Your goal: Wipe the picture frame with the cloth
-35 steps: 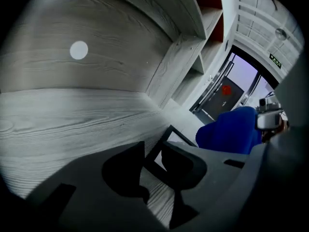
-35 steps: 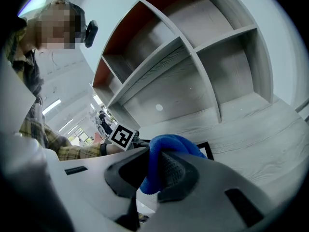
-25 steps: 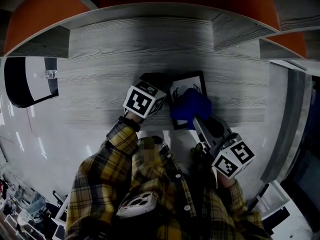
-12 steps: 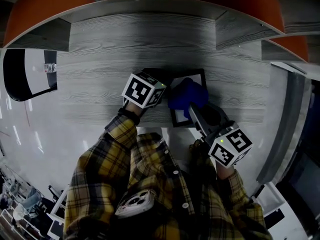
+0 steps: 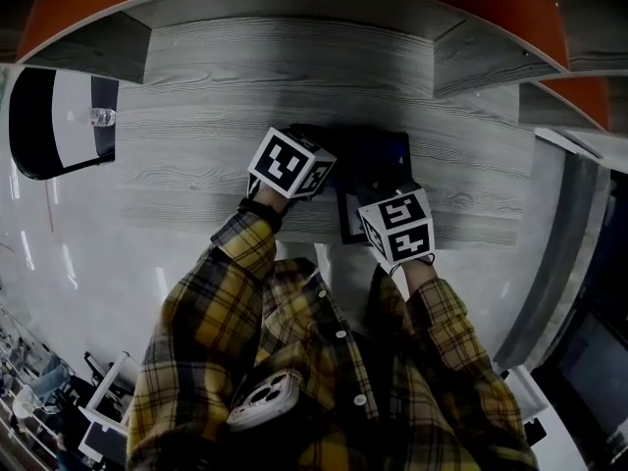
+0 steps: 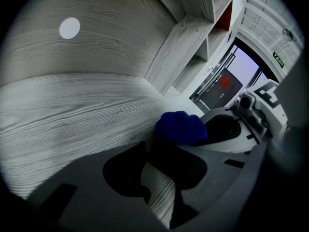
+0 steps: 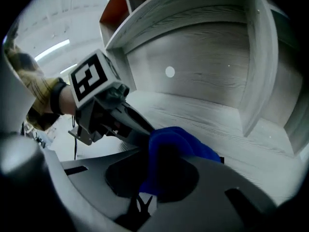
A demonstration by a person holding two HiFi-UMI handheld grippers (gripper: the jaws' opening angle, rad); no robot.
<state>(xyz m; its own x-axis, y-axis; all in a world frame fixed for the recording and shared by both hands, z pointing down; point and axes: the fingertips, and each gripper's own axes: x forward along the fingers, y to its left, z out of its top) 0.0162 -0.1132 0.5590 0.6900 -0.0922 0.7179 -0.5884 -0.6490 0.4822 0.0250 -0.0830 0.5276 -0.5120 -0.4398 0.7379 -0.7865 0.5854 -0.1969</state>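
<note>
The black picture frame [image 5: 345,228] lies flat on the grey wood shelf, mostly covered by both grippers. My left gripper [image 5: 329,165] is at the frame's upper left edge, and its jaws [image 6: 152,154] look closed on that dark edge. My right gripper [image 5: 378,180] reaches over the frame from the near side, shut on the blue cloth [image 7: 174,146]. The cloth is bunched and pressed down on the frame. The left gripper view shows the blue cloth [image 6: 179,128] just ahead of my jaws. Under the right jaws a bit of the white picture with black lines [image 7: 145,204] shows.
The shelf [image 5: 196,135] has a back wall with a white round spot [image 7: 169,71] and upright dividers [image 7: 256,66] at both sides. A black-and-white object [image 5: 49,135] stands off the shelf's left end. A phone [image 5: 263,400] hangs at the person's chest.
My right gripper has pushed the cloth farther up across the frame, and its marker cube now covers the frame's lower part. The left gripper has stayed at the frame's left edge.
</note>
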